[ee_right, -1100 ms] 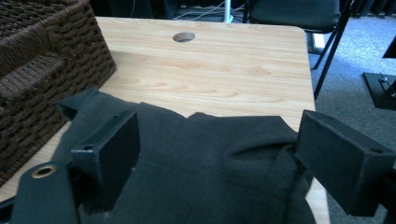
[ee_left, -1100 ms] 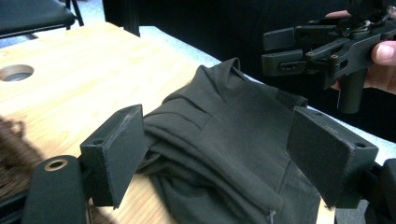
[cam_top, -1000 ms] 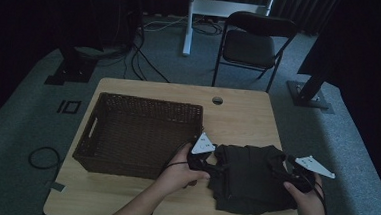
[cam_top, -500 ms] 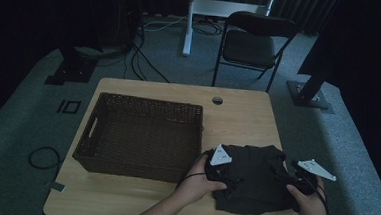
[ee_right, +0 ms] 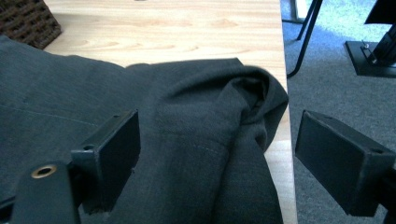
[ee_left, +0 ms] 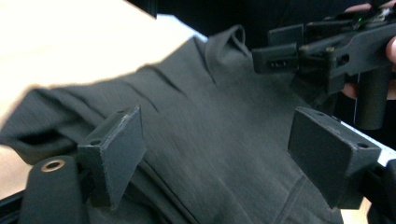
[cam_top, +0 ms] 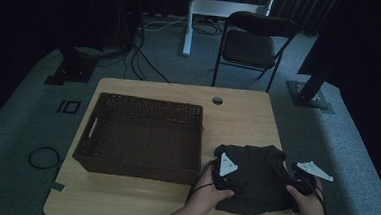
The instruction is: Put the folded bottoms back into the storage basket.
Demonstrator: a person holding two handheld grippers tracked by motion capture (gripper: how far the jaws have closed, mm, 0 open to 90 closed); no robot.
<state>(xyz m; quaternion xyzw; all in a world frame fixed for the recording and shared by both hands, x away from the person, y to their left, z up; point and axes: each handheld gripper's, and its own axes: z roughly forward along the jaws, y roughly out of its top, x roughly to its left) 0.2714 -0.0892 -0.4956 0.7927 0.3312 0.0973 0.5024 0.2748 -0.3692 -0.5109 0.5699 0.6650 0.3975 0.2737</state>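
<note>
Wooden table (cam_top: 248,116); dark garment (cam_top: 257,176) (no readable labels); wicker basket (cam_top: 141,137)

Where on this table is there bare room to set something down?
Bare wood on the table lies behind the dark folded garment, right of the wicker basket, and in front of the basket. It is crowded where the left gripper and right gripper flank the garment.

Dim room. Grey carpet floor (cam_top: 22,127) with loose cables (cam_top: 42,157). Black folding chair (cam_top: 255,44) beyond light wooden worktop (cam_top: 238,120). Dark curtains (cam_top: 24,12) behind.
</note>
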